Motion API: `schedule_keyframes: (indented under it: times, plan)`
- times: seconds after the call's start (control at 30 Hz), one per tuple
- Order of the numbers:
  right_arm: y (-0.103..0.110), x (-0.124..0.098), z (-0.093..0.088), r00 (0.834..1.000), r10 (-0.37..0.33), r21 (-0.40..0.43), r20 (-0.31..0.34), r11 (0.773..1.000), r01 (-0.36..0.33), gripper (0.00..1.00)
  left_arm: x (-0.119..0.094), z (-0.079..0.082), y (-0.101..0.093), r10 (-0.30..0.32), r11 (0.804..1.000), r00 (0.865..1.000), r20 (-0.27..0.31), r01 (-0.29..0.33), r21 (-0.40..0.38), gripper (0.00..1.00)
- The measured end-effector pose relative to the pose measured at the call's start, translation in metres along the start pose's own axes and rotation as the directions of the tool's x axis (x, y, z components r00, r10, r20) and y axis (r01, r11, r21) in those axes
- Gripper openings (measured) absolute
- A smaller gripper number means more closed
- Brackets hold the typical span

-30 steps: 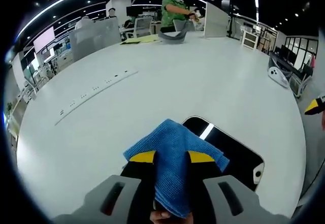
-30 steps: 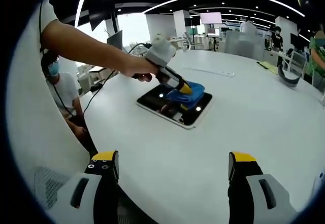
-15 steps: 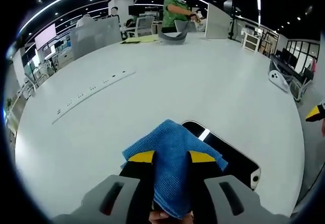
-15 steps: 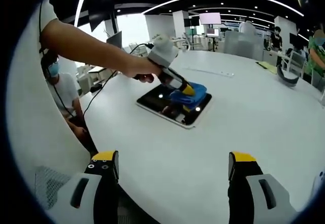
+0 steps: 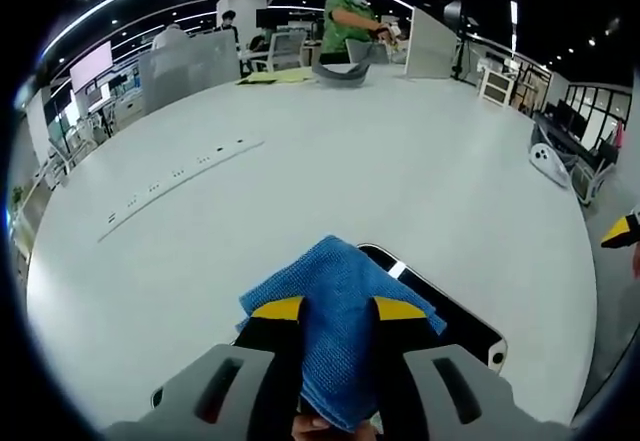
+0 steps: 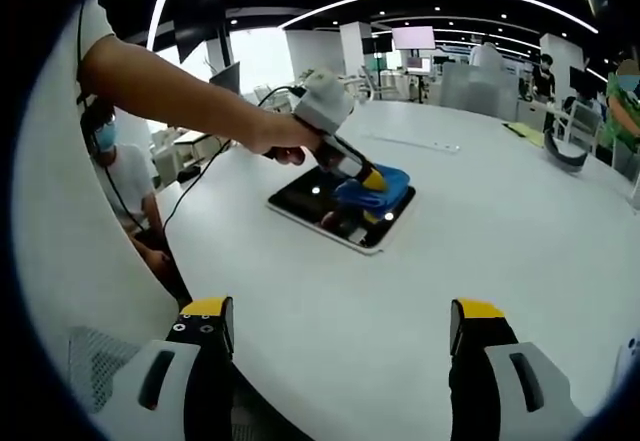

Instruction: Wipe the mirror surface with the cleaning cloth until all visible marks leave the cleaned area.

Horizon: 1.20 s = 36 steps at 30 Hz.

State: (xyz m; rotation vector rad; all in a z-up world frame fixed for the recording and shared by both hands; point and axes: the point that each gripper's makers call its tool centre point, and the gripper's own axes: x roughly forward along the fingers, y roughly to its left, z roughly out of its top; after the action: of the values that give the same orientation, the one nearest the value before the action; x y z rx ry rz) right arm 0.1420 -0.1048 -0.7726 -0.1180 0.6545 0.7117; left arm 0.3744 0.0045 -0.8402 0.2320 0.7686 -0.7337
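the left gripper (image 5: pixel 335 311) pinches the blue cloth (image 5: pixel 335 296) between its fingers and presses it on the dark mirror (image 6: pixel 340 206) lying flat on the white counter (image 6: pixel 480 221), while the right gripper (image 6: pixel 340 326) hovers well apart, fingers wide.

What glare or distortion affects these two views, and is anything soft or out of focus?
Left gripper view: fisheye bends the white table edge into a curve; a ceiling light glints on the mirror beside the blue cloth; the background is slightly soft. Right gripper view: light spots reflect in the mirror; ceiling light strips bow into arcs; the near arm looks stretched.
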Motion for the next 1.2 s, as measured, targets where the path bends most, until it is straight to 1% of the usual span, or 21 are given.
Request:
schedule_keyframes:
  times: [0.83, 1.2]
  plan:
    - [-0.002, -0.005, -0.002, 1.0, -0.005, 0.01, 0.009, 1.0, 0.005, 0.89, 0.008, 0.007, -0.012, -0.005, 1.0, 1.0, 0.002, 0.005, -0.008, 0.24]
    - [-0.002, -0.007, -0.004, 1.0, -0.005, 0.014, 0.011, 1.0, 0.005, 0.89, 0.008, 0.007, -0.017, -0.013, 1.0, 1.0, -0.002, 0.013, -0.012, 0.24]
